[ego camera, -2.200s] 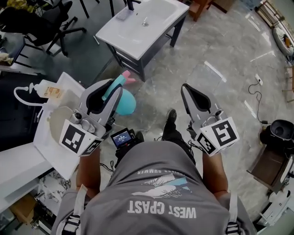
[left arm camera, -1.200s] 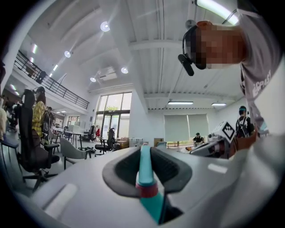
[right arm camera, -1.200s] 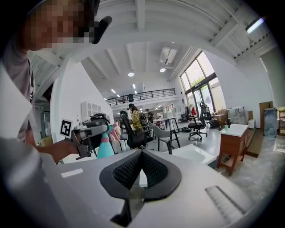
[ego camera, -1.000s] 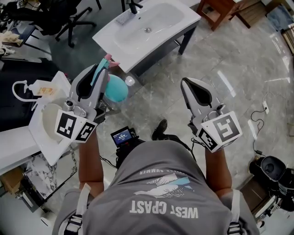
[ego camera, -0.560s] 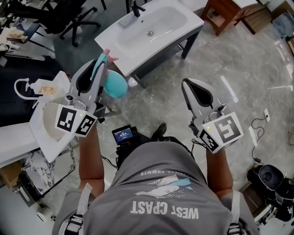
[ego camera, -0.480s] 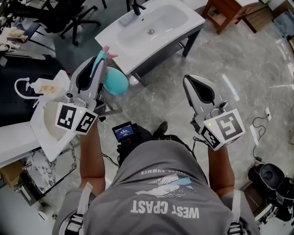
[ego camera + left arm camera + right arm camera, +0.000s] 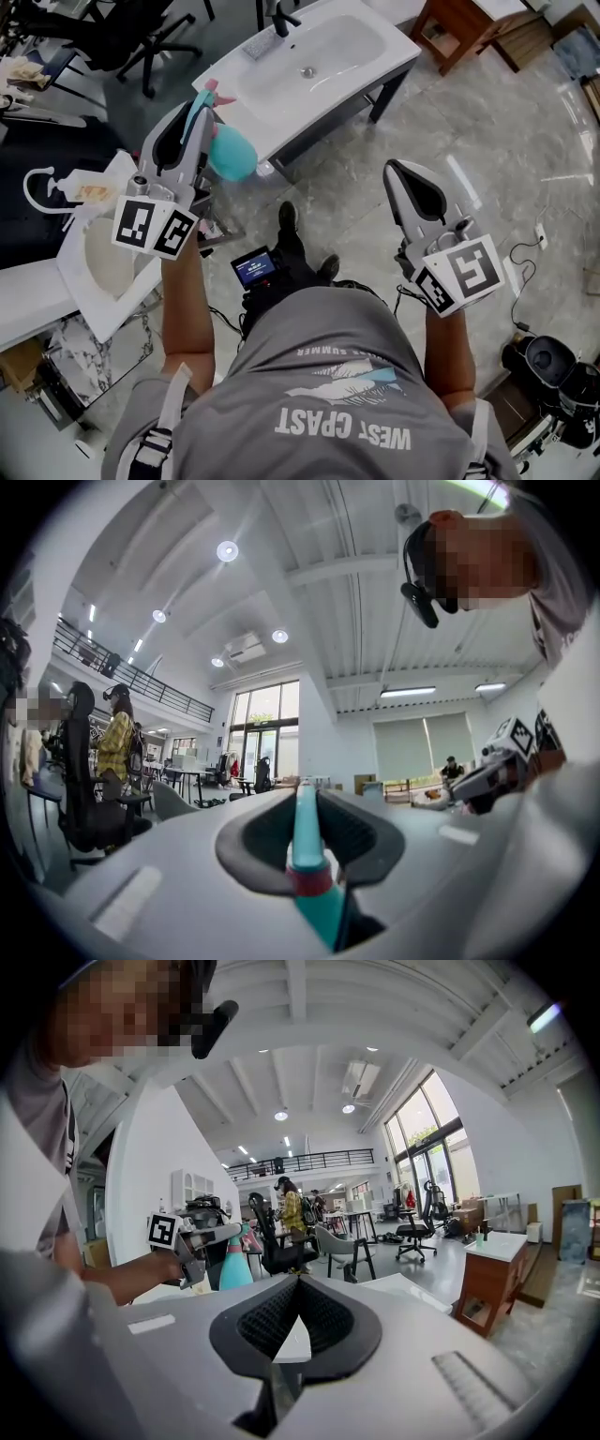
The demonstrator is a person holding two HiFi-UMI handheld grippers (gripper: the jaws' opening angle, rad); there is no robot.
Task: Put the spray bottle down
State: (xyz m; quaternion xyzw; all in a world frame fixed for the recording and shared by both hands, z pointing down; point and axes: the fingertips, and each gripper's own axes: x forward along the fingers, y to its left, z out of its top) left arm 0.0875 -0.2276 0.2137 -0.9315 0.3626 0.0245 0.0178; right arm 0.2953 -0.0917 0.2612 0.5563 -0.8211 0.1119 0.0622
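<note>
Between left gripper (image 7: pixel 191 111) jaws: spray bottle (image 7: pixel 232 156).

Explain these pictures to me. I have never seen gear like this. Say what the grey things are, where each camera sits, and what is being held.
There is no robot here. A person wears a camera on the head and holds a hand-operated gripper in each hand. The head view looks steeply down over the person's body. The two gripper views each look along one gripper's jaws. The left gripper is clamped on the narrow top of a teal spray bottle, held in the air beside a white sink. The right gripper has its jaws together and holds nothing.
</note>
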